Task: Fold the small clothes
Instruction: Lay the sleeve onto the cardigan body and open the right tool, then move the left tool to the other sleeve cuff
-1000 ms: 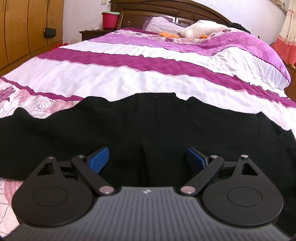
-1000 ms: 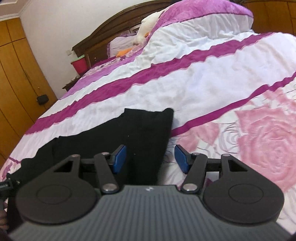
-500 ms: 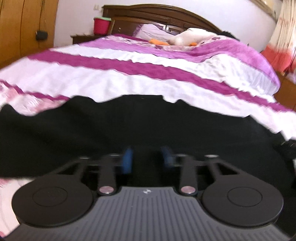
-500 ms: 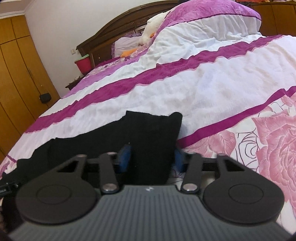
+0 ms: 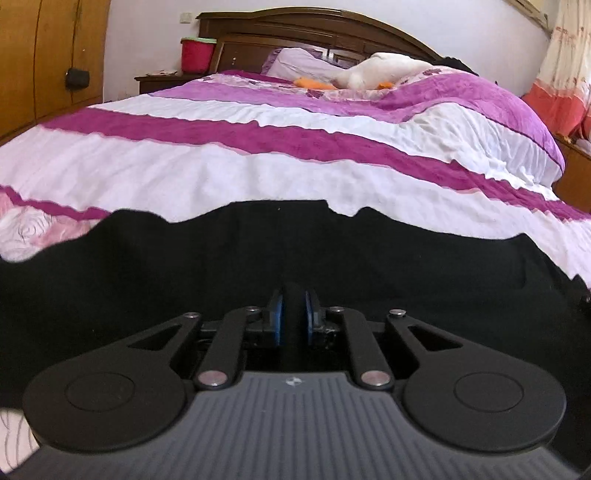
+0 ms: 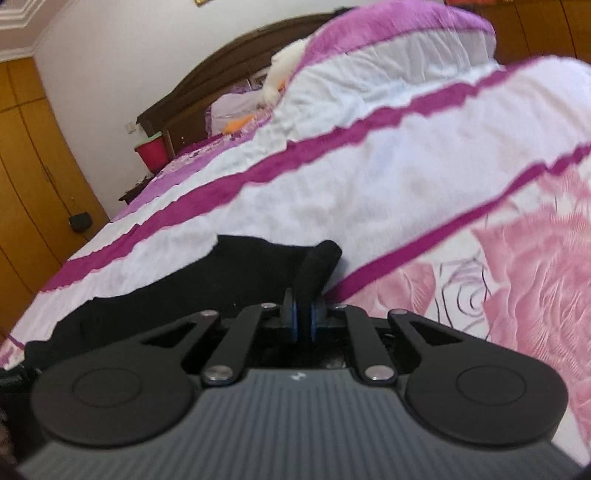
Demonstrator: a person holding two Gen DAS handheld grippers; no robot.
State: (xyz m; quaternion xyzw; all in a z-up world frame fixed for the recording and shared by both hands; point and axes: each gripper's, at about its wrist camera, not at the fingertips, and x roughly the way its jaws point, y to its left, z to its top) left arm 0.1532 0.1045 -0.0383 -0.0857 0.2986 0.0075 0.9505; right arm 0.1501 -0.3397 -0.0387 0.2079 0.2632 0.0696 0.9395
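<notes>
Garment: black garment (image 5: 221,266) lies spread flat across the near part of the bed, on the striped bedspread (image 5: 258,173); far edge wavy; the cloth fills the lower half of the left wrist view.
Garment, right view: same black garment (image 6: 258,266) runs from lower left toward centre; its right end is bunched into an upright fold rising from the pads.
Left gripper: left gripper (image 5: 294,319) has just been closing; blue pads nearly together, a ridge of black cloth pinched between them.
Right gripper: right gripper (image 6: 302,319) has just been closing; blue pads narrow, clamped on the garment's right-end fold, which sticks up and curls past the fingertips.
Bedspread: white with magenta stripes; pink rose print (image 6: 535,295) just right of the right gripper.
Head of bed: dark wooden headboard (image 5: 295,26), a pillow (image 5: 291,62), white plush toy (image 5: 384,70) with orange parts.
Left side of room: red bucket (image 5: 195,53) on a nightstand (image 5: 162,79), wooden wardrobe (image 5: 48,55) with a small black object on its door.
Right side of room: curtain (image 5: 561,66), pale with an orange-red band.
Blur: right wrist view is somewhat soft.
</notes>
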